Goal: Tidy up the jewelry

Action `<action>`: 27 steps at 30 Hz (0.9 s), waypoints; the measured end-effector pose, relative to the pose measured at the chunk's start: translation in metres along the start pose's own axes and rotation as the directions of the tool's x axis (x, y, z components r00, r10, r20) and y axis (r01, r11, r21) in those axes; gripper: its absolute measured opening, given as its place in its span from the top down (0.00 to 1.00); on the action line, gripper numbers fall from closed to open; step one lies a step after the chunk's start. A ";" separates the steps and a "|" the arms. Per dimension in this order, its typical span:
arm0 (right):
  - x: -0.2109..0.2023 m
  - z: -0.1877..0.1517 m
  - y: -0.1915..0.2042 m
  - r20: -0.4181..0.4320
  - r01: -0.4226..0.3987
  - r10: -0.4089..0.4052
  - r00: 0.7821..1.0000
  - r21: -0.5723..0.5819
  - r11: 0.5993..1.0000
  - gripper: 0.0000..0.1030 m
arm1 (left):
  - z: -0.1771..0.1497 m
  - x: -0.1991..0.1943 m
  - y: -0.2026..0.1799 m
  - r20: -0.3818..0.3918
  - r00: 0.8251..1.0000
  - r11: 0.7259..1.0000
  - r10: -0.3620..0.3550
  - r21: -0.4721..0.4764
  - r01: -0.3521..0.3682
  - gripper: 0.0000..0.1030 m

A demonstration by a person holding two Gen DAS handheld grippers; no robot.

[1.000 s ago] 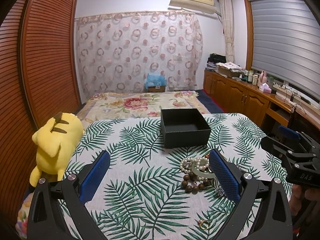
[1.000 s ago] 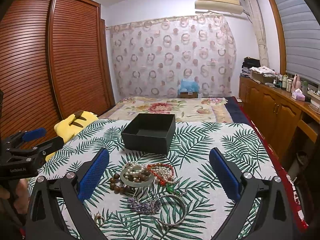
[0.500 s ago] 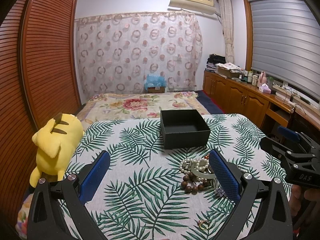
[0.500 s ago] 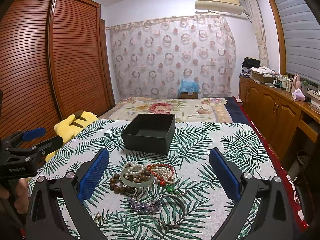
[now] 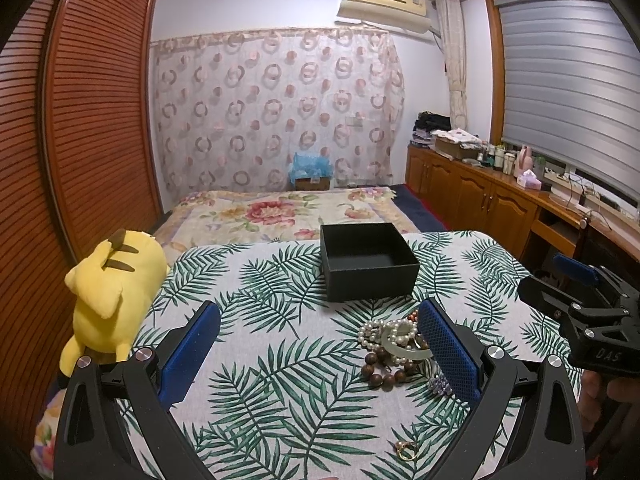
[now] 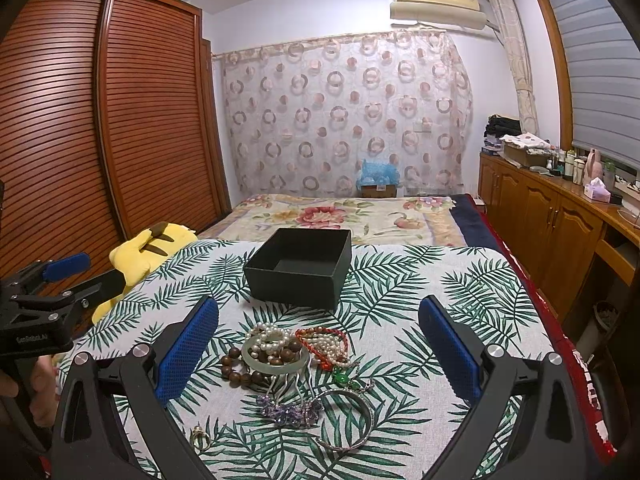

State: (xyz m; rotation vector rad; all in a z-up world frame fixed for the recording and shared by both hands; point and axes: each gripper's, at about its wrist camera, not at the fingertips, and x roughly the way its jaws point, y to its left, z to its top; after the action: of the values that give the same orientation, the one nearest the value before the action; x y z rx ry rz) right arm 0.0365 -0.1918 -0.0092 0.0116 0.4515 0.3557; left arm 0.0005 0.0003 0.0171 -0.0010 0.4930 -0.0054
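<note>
A pile of jewelry lies on the leaf-print cloth: a pale jade bangle, pearl strand, brown wooden beads, red bead strand, silver bangle, purple hairpin and a gold ring. An open, empty black box stands behind it. My right gripper is open above the pile. My left gripper is open, left of the pile; the box is ahead and the ring lies near its right finger.
A yellow plush toy lies at the table's left edge. A bed with a floral cover is behind the table. Wooden cabinets run along the right wall and a louvred wardrobe along the left.
Both grippers stay open and nearly still. The jewelry and box have not moved.
</note>
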 end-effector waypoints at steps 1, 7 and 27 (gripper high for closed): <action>0.000 -0.002 -0.003 0.000 0.000 0.000 1.000 0.000 1.000 0.02 | 0.004 -0.006 -0.002 0.001 1.000 1.000 -0.001 -0.001 0.001 0.07; -0.001 -0.002 -0.002 0.001 -0.001 0.001 1.000 0.000 1.000 0.02 | 0.004 -0.006 -0.002 0.000 1.000 1.000 0.000 0.000 0.000 0.07; 0.008 -0.014 -0.008 -0.061 -0.045 0.045 0.997 0.002 0.999 0.02 | -0.022 0.028 -0.002 -0.100 0.994 0.999 -0.032 0.021 0.034 0.07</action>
State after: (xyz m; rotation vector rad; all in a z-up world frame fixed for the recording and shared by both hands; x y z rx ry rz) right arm 0.0397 -0.1978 -0.0262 0.0111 0.5122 0.4009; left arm 0.0147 -0.0018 -0.0156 0.0131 0.5928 -0.0432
